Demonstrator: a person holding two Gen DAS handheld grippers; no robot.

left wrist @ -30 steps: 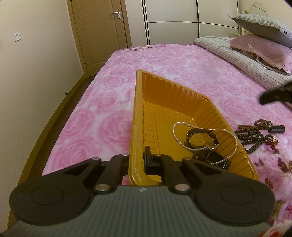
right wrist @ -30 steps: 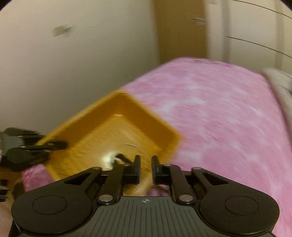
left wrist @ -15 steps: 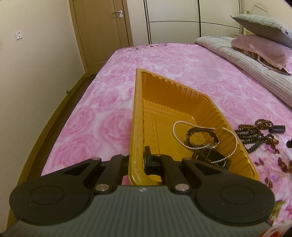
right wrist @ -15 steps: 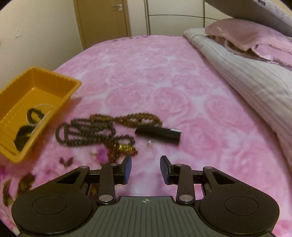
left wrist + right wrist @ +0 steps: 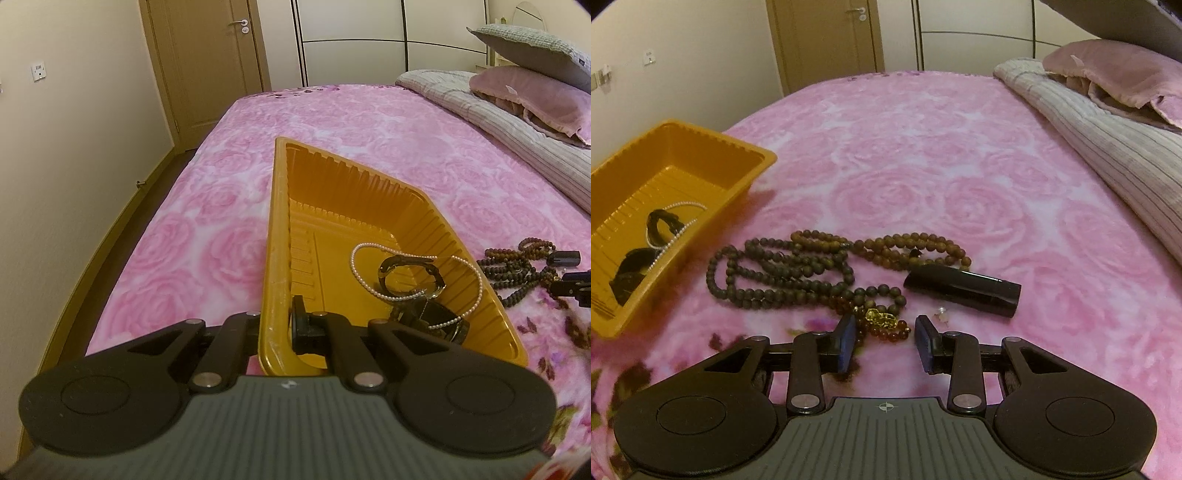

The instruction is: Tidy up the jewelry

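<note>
Covering the bed, pink rose blanket [image 5: 923,177], left claw [image 5: 275,325] pinching orange tray [image 5: 273,221], right claw [image 5: 885,341] parted

An orange-yellow plastic tray [image 5: 275,258] sits on a bedspread [image 5: 923,155] printed with pink roses on paler pink. In the tray lie a white pearl strand [image 5: 369,284] and a black bracelet [image 5: 391,266]. On the bedspread are dark brown and lighter brown bead strings [image 5: 798,273], amber beads with a gold charm [image 5: 882,317], and a glossy black tube [image 5: 964,290]. A grey-striped blanket [image 5: 1108,147] lies beyond.
</note>
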